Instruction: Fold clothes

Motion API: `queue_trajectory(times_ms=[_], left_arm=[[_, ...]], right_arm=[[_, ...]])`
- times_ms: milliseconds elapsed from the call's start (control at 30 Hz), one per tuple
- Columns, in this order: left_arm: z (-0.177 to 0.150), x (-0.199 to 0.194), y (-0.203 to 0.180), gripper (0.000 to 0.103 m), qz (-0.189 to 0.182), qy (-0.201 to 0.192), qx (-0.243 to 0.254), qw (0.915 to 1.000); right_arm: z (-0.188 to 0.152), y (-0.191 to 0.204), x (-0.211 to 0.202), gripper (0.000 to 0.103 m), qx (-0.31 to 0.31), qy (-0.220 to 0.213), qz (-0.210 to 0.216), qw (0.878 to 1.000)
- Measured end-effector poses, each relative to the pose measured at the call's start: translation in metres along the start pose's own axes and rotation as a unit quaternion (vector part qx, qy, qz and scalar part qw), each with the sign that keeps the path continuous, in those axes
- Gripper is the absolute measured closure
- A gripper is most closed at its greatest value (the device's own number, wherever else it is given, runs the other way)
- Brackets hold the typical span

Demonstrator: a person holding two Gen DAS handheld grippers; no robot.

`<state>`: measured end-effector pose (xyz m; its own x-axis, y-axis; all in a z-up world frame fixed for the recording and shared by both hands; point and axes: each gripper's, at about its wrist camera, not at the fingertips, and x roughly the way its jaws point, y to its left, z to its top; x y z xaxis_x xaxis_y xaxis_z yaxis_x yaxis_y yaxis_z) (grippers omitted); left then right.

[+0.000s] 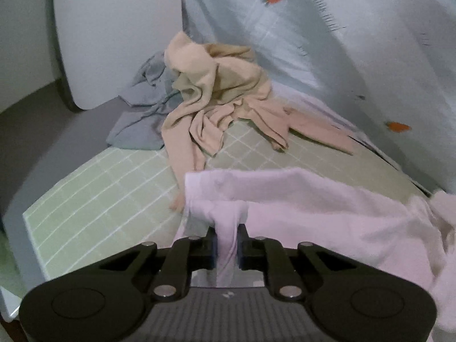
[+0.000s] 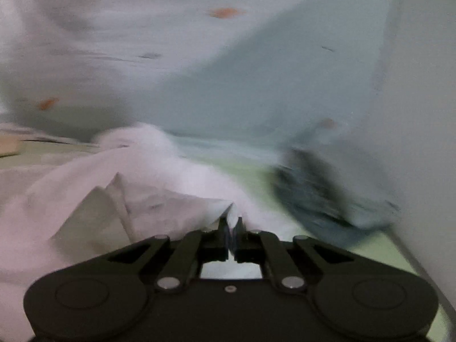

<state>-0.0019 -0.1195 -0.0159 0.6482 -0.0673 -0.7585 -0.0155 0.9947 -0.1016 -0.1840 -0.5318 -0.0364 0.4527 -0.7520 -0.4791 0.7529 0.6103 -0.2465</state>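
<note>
A pale pink garment [image 1: 327, 213] is stretched above the green checked mat [image 1: 94, 199]. My left gripper [image 1: 228, 228] is shut on a bunched fold of its edge, which hangs down between the fingers. In the right wrist view the same pink garment [image 2: 119, 193] spreads to the left, and my right gripper [image 2: 231, 223] is shut on a pointed corner of it. That view is blurred by motion.
A crumpled beige garment [image 1: 216, 99] and a grey-blue one [image 1: 142, 108] lie at the mat's far end. A light blue sheet with orange marks [image 1: 327, 42] hangs behind. A dark blurred cloth [image 2: 319, 193] lies right of my right gripper. A white wall [image 1: 114, 28] stands far left.
</note>
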Motion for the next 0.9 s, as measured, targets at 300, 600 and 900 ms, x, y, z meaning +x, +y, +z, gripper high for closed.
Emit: queue_trajectory(times_ms=[300,600,900], left_arm=[[-0.104,-0.035,0.012,0.089,-0.003,0.095,0.048,0.9943],[-0.119,0.008,0.014,0.064,0.004,0.153,0.031,0.9877],[-0.103,0.05,-0.011,0.063,0.066,0.135,0.075,0.9858]], right_arm=[[-0.072,-0.082,-0.004,0.094,0.082,0.128,-0.018,0.988],[-0.083,-0.029,0.012,0.018,0.1,0.179,0.164,0.965],[-0.065,0.049,0.047,0.011,0.04,0.195,0.178,0.964]])
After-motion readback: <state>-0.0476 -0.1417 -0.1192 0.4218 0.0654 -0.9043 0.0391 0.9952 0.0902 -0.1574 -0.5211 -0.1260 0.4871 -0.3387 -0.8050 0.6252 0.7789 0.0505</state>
